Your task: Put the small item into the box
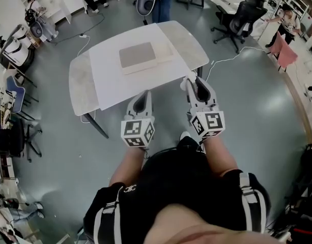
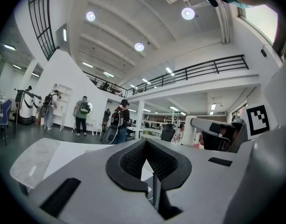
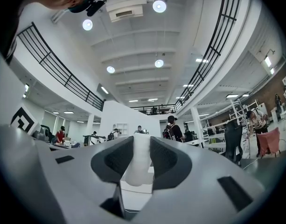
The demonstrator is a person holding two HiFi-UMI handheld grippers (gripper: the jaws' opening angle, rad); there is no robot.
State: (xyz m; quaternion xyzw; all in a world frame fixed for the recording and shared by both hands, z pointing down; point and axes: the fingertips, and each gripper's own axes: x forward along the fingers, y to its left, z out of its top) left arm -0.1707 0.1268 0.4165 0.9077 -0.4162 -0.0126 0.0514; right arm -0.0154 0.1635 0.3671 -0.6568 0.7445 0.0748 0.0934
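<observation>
One white item [image 3: 136, 168] gripped in right gripper [image 3: 139, 140] jaws, long axis along them | left gripper [image 2: 145, 143] jaws together

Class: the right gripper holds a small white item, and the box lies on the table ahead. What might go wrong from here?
1. The small white item is pinched only between the right gripper's pads; a jolt might let it slip.
2. The box lies midway across the table, well ahead of that gripper; a long reach over the near edge may be unsteady.
3. The box's grey top may be a lid; whether it is open cannot be told.
</observation>
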